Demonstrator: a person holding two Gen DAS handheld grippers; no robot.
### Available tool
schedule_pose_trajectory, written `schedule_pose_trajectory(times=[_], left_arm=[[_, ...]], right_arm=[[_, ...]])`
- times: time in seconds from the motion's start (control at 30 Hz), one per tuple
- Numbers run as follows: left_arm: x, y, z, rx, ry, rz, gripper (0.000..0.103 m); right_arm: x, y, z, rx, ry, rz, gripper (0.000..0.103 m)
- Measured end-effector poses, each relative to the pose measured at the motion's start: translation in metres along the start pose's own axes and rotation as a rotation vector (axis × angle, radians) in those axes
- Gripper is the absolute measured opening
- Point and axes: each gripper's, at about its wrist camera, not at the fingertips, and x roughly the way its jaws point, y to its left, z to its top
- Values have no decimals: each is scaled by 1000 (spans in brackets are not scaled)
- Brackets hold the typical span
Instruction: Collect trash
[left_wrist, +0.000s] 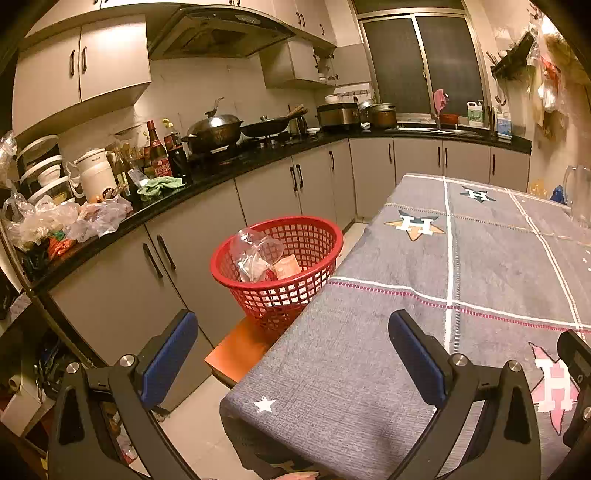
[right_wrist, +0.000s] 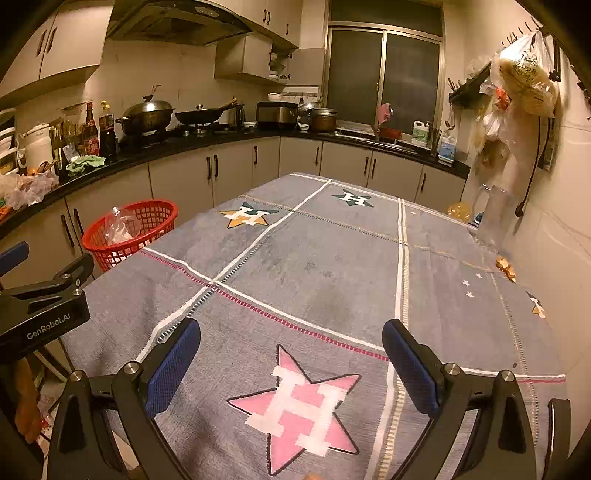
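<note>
- Trash: a clear plastic bottle (left_wrist: 258, 245) and an orange wrapper (left_wrist: 286, 266) lie inside the red basket (left_wrist: 317, 236), which stands on an orange stool (left_wrist: 240, 350) ahead and left of the left hand-held gripper (left_wrist: 291, 354).
- The left hand-held gripper's fingers are spread wide, holding nothing.
- The right hand-held gripper (right_wrist: 291, 354) is likewise spread and empty above the desk (right_wrist: 314, 266).
- Small orange scraps (right_wrist: 506, 267) lie far ahead on its right.

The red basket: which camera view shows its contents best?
The left wrist view: the red basket is near and seen from above, showing clear plastic and an orange packet inside. In the right wrist view, the basket is smaller, at the edge, with only the clear plastic visible.
</note>
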Motion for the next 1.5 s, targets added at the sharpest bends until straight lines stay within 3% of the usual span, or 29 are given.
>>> schedule_pose_trajectory(times=[1.5], left_arm=[[12, 3, -4, -4, 22, -10, 103]], right_arm=[[10, 7, -5, -15, 34, -1, 100]])
